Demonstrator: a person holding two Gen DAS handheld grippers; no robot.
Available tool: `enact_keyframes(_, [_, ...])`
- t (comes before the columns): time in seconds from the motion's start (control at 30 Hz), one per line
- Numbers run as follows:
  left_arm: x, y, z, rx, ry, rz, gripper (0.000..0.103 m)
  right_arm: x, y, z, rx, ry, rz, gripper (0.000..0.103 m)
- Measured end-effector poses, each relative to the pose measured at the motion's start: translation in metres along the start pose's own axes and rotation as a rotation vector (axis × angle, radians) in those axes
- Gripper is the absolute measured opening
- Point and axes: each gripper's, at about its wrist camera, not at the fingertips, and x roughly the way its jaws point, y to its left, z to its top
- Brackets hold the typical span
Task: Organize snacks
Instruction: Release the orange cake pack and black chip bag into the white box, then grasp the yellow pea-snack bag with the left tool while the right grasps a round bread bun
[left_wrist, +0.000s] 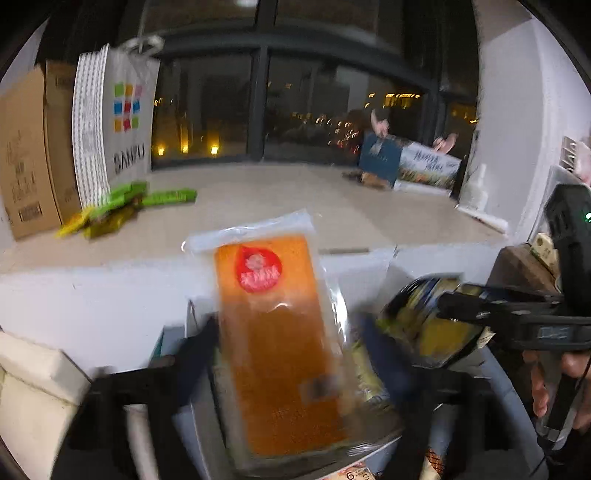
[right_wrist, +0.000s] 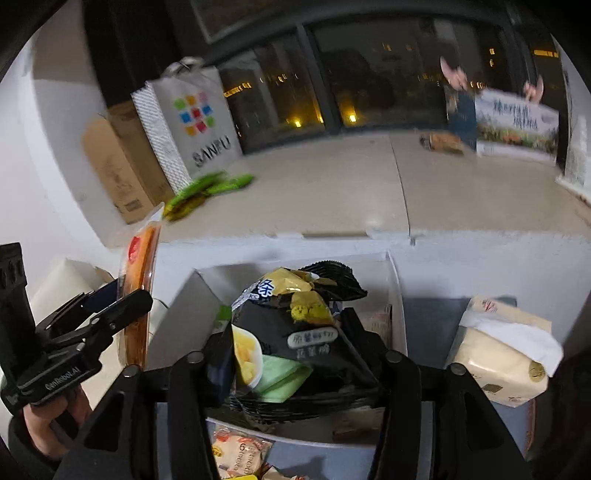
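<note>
My left gripper (left_wrist: 284, 328) is shut on an orange cake pack in clear wrap (left_wrist: 273, 332), held upright above a white box (left_wrist: 391, 266). In the right wrist view the same pack (right_wrist: 138, 288) shows edge-on at the left, in the left gripper (right_wrist: 118, 295). My right gripper (right_wrist: 291, 339) is shut on a black and yellow snack bag (right_wrist: 295, 325), held over the white box (right_wrist: 391, 295). That bag (left_wrist: 424, 321) shows at the right of the left wrist view, clamped by the right gripper (left_wrist: 454, 306).
Green snack packs (left_wrist: 125, 206) lie on the beige ledge (left_wrist: 295, 206) by a white shopping bag (left_wrist: 118, 118) and cardboard boxes (left_wrist: 29, 155). A tissue pack (right_wrist: 506, 350) sits at the right. More snack packets (right_wrist: 236, 454) lie below. Printed boxes (right_wrist: 513, 125) stand far right.
</note>
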Motion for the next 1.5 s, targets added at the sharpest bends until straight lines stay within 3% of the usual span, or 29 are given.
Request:
enact_keyframes(0.03, [0.003,0.000,-0.004,-0.002,-0.004,-0.010,0.103,0.006,-0.004,0.002,0.015,0.023,-0.012,0.089])
enact_keyframes(0.1, [0.002,0.002,-0.008,0.004,-0.001,-0.037,0.103,0.007,-0.010,0.004,0.035,0.004,-0.028,0.103])
enact_keyframes(0.23, [-0.013,-0.003,-0.017,0.019,-0.021,-0.029,0.103,0.002,-0.016,0.000,0.054,-0.003,-0.015,0.103])
enact_keyframes(0.37, [-0.053,-0.015,-0.019,0.063,-0.091,-0.012,0.103,-0.011,-0.010,-0.006,0.023,-0.023,-0.034,0.103])
enact_keyframes(0.5, [-0.111,-0.035,-0.029,0.138,-0.189,0.008,0.103,-0.039,0.006,-0.015,-0.040,-0.073,-0.046,0.103])
enact_keyframes(0.63, [-0.164,-0.048,-0.046,0.144,-0.259,-0.004,0.103,-0.084,0.029,-0.035,-0.144,-0.155,-0.046,0.103])
enact_keyframes(0.8, [-0.212,-0.064,-0.075,0.115,-0.262,-0.071,0.103,-0.149,0.049,-0.072,-0.190,-0.250,0.001,0.103])
enact_keyframes(0.93, [-0.241,-0.076,-0.097,0.098,-0.264,-0.081,0.103,-0.188,0.065,-0.105,-0.253,-0.308,-0.043,0.103])
enact_keyframes(1.07, [-0.260,-0.082,-0.118,0.064,-0.264,-0.092,0.103,-0.218,0.074,-0.141,-0.279,-0.340,-0.030,0.103])
enact_keyframes(1.17, [-0.273,-0.091,-0.131,0.053,-0.257,-0.091,0.103,-0.236,0.078,-0.164,-0.263,-0.352,-0.030,0.103])
enact_keyframes(1.3, [-0.289,-0.103,-0.146,0.044,-0.261,-0.118,0.103,-0.257,0.069,-0.183,-0.134,-0.367,-0.002,0.103])
enact_keyframes(1.5, [-0.297,-0.111,-0.156,0.062,-0.253,-0.076,0.103,-0.265,0.068,-0.201,-0.162,-0.342,-0.072,0.103])
